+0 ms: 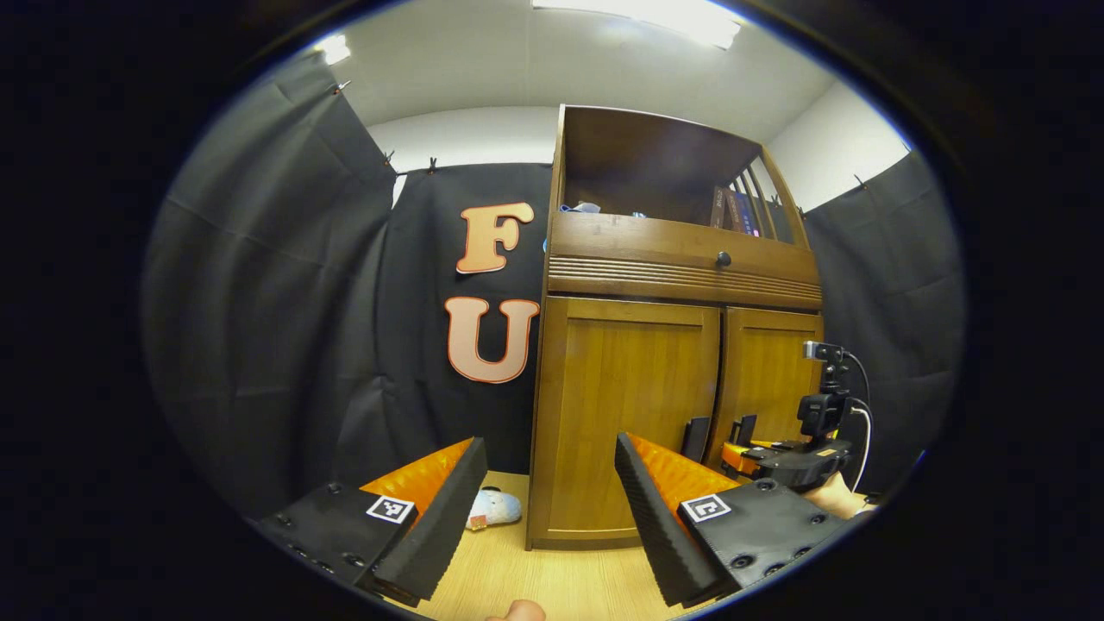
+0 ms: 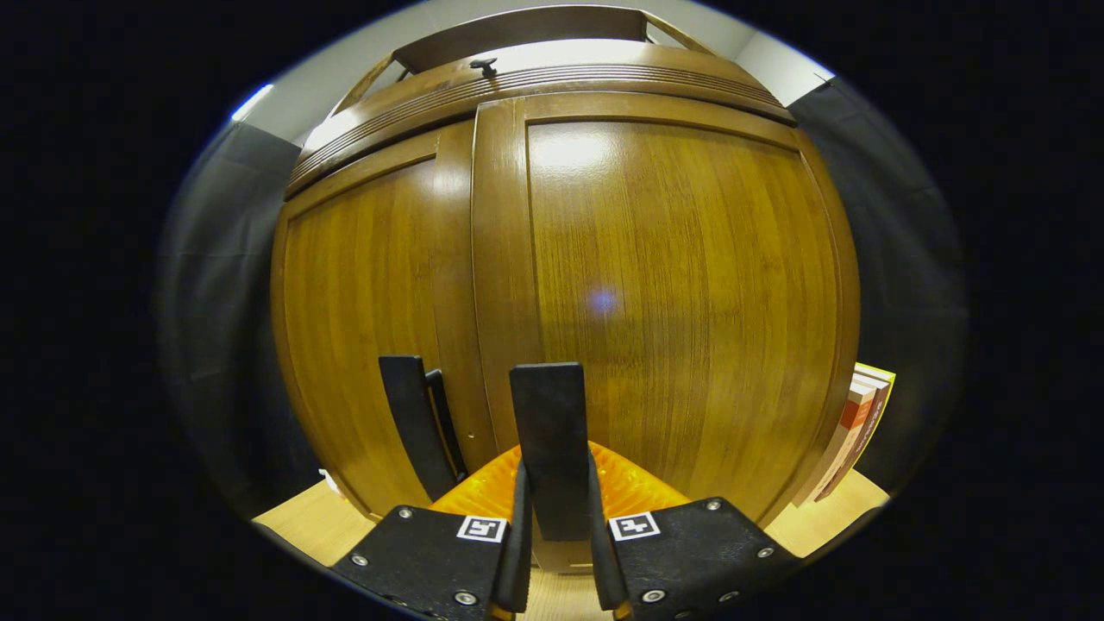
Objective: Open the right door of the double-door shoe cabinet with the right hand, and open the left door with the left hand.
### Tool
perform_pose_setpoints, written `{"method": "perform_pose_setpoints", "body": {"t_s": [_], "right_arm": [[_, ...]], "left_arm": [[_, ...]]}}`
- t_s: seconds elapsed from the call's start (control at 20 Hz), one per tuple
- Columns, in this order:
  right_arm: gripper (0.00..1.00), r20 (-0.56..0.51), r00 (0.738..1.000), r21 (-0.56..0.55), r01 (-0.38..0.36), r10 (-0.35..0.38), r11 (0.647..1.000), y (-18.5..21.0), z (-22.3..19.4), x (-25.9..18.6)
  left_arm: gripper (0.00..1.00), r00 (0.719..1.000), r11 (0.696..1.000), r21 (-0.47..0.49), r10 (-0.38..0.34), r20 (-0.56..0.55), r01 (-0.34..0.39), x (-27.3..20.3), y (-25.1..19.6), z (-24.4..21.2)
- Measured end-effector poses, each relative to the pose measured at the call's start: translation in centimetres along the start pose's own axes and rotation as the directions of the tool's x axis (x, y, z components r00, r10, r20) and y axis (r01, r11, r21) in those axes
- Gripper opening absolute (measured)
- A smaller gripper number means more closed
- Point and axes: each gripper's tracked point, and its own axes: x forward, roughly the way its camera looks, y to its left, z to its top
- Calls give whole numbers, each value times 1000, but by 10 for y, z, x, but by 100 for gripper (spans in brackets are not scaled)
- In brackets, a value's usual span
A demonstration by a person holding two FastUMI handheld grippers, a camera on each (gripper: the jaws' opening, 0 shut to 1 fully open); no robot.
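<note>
Left gripper view, left to right. A small pale soft toy [image 1: 493,507] lies on the wooden floor [image 1: 552,578] against the booth wall, just beside the cabinet's lower left corner. The double-door shoe cabinet [image 1: 673,345] stands upright. Its open upper shelf [image 1: 655,172] holds some small light items at the back and books [image 1: 735,210] leaning at the right end. Below the shelf sits a drawer front with a dark knob [image 1: 723,258]. Both lower doors appear shut: the left door [image 1: 625,414] and, beside it, the right door [image 1: 768,379].

The left gripper [image 1: 548,509] is held low, well apart from the cabinet, its fingers spread wide with nothing between them. Further right, the right gripper [image 1: 720,435] is seen close against the seam between the two doors, with a hand [image 1: 832,496] behind it.

Right gripper view, left to right. The left door [image 2: 362,328] and right door [image 2: 673,293] appear closed, flush along the centre seam. A dark vertical handle [image 2: 418,423] stands on the left door near the seam. A second dark handle [image 2: 552,431], on the right door, lies between the fingers of the right gripper [image 2: 556,552], which are narrowed around it and look to press on both sides. Books [image 2: 849,440] lean at the cabinet's right flank on the floor.
</note>
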Motion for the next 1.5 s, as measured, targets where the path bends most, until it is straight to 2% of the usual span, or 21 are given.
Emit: {"method": "perform_pose_setpoints", "body": {"t_s": [0.05, 0.1, 0.45, 0.5, 0.55, 0.65, 0.7, 0.9, 1.0, 1.05, 1.1, 1.2, 1.25, 1.3, 1.35, 1.5], "right_arm": [[34, 2, 1000, 1, -6, 6, 1000, -1, 0, -8], [29, 2, 1000, 2, -12, 12, 1000, -2, -1, -16], [29, -13, 998, 2, -61, 61, 998, -18, -2, -81], [29, -15, 998, 4, -62, 62, 998, -22, -2, -90], [29, -17, 998, 3, -62, 62, 998, -26, -2, -98], [29, -17, 998, 1, -60, 60, 998, -34, -1, -111], [29, -17, 998, 1, -57, 57, 998, -38, -2, -118], [29, -8, 999, 5, -39, 39, 999, -53, 0, -144], [25, -6, 1000, 2, -28, 28, 1000, -63, 1, -154], [30, -4, 1000, -1, -18, 18, 1000, -67, 1, -159], [25, -2, 1000, -5, -9, 9, 1000, -73, 1, -162], [23, 1, 1000, -14, 17, -17, 1000, -81, 1, -170], [17, 2, 1000, -29, 27, -27, 999, -85, 1, -173], [16, 1, 999, -38, 39, -39, 999, -88, 2, -177], [20, 2, 999, -44, 50, -50, 998, -92, 2, -180], [18, -2, 997, -51, 77, -77, 996, -104, 3, -188]], "left_arm": [[93, 1000, 1000, 1, 1, 1, -1, -2, -1, 1], [93, 1000, 1000, 0, -1, 3, 1, -4, -2, 2], [93, 1000, 1000, -1, -22, -1, 22, -14, -13, 0], [96, 1000, 1000, -3, -26, -5, 26, -14, -16, -1], [93, 1000, 1000, -7, -29, -7, 29, -17, -18, -2], [96, 999, 999, -10, -35, -7, 35, -18, -22, -2], [93, 999, 999, -9, -38, -7, 38, -20, -25, -2], [93, 999, 999, -8, -54, -1, 54, -26, -36, 0], [93, 998, 998, -5, -64, 4, 64, -28, -42, 3], [93, 998, 998, -3, -69, 6, 69, -29, -45, 3], [93, 997, 997, -2, -75, 6, 75, -30, -49, 2], [93, 996, 996, -2, -84, 2, 84, -30, -55, 0], [96, 996, 996, -4, -88, -1, 88, -30, -58, 0], [93, 996, 996, -7, -91, -5, 91, -28, -60, -1], [100, 996, 996, -10, -94, -7, 94, -28, -62, -2], [93, 995, 995, -12, -95, -6, 95, -27, -65, -3]]}}
